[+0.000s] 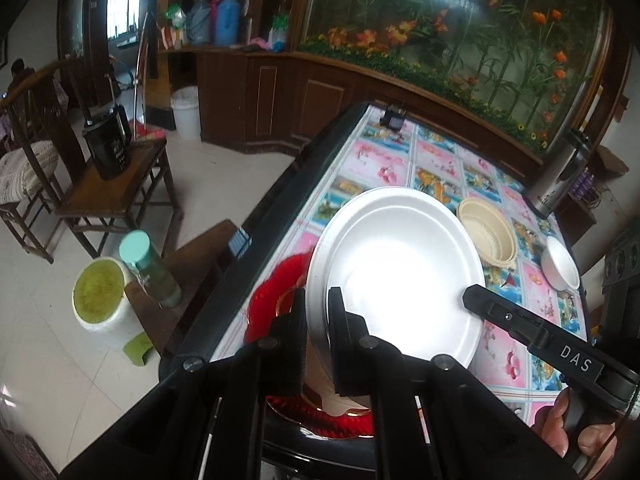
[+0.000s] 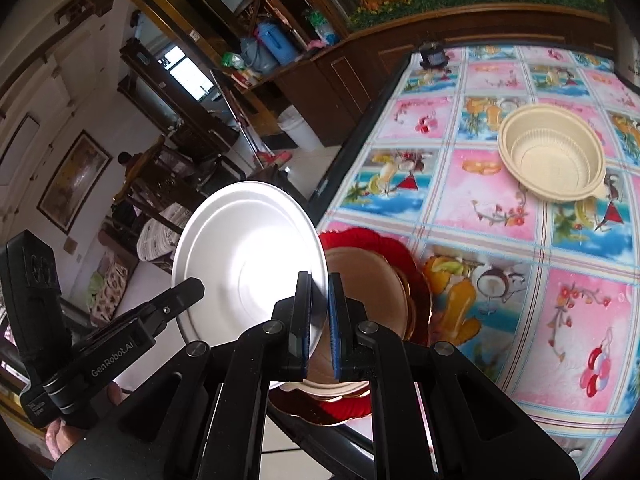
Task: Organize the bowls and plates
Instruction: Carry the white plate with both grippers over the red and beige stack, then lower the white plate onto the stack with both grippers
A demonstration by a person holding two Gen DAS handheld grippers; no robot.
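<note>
Wooden cabinets and a big flower-filled glass case line the room behind a table (image 2: 500,208) covered with a bright cloth of fruit and flower squares. Both claws are clamped on the rim of one white plate (image 1: 400,272), which is lifted clear of the table and tilted: the left claw (image 1: 317,344) pinches its near left edge, and the right claw (image 2: 320,316) pinches the opposite edge, with no gap showing beside the rim. The plate is empty. Just below it, at the table's near corner, sits a red scalloped plate (image 2: 384,248) carrying a tan plate (image 2: 368,280); more pale plates seem to lie under that one, but I cannot tell how many. Farther back on the cloth stands a cream bowl (image 2: 552,156), empty, with ridged inner walls. A small white bowl (image 1: 562,264), also empty, sits to its right, near a steel flask (image 1: 560,176) at the table's far edge.
</note>
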